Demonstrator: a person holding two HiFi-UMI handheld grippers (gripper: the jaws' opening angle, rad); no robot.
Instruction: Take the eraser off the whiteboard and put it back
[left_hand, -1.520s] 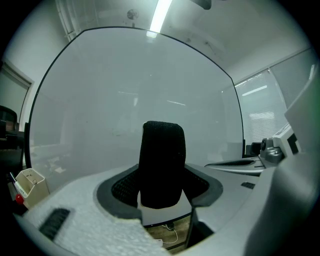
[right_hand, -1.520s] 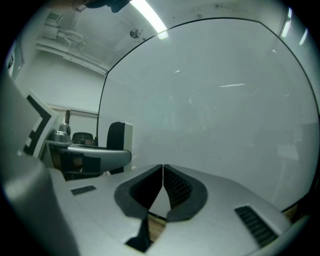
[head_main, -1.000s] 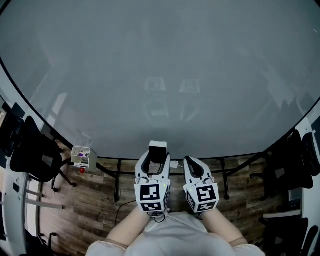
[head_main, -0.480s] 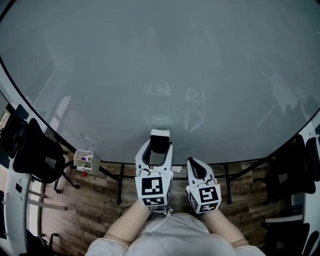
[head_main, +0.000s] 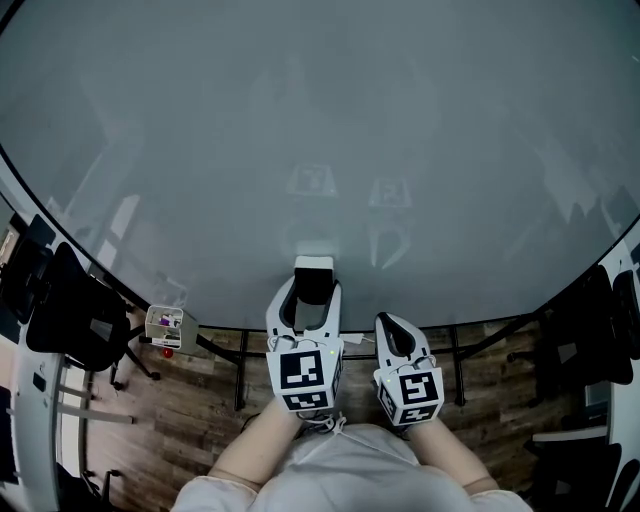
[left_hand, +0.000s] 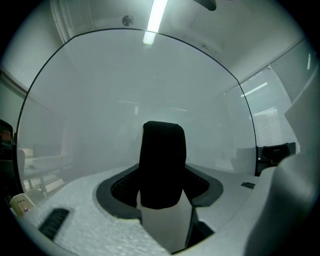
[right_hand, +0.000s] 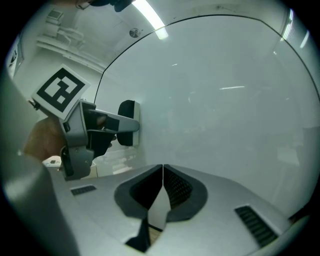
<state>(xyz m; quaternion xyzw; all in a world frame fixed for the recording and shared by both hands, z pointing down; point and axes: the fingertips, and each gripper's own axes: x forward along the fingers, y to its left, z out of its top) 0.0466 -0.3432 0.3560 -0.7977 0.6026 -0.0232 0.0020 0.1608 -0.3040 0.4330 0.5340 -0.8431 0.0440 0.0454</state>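
Half the job is looking done: we are gripping the eraser (head_main: 316, 279) in the left gripper (head_main: 313, 292), jaws wide around it, right at the whiteboard (head_main: 320, 150), contact unclear. We are resting the right gripper (head_main: 388, 325) closed and empty; sticking the eraser back and releasing is remaining.

wood floor (head_main: 190, 415) | black chair (head_main: 70, 310) at left | small white box (head_main: 165, 325) beside chair | ceiling light (left_hand: 156, 17) lit

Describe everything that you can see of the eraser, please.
The eraser is a small block, black and felt-like on the side facing the camera, with a white part beside it. It stands between the jaws of the left hand-held gripper, which press on its sides. It is up at the whiteboard; whether it touches it is unclear.
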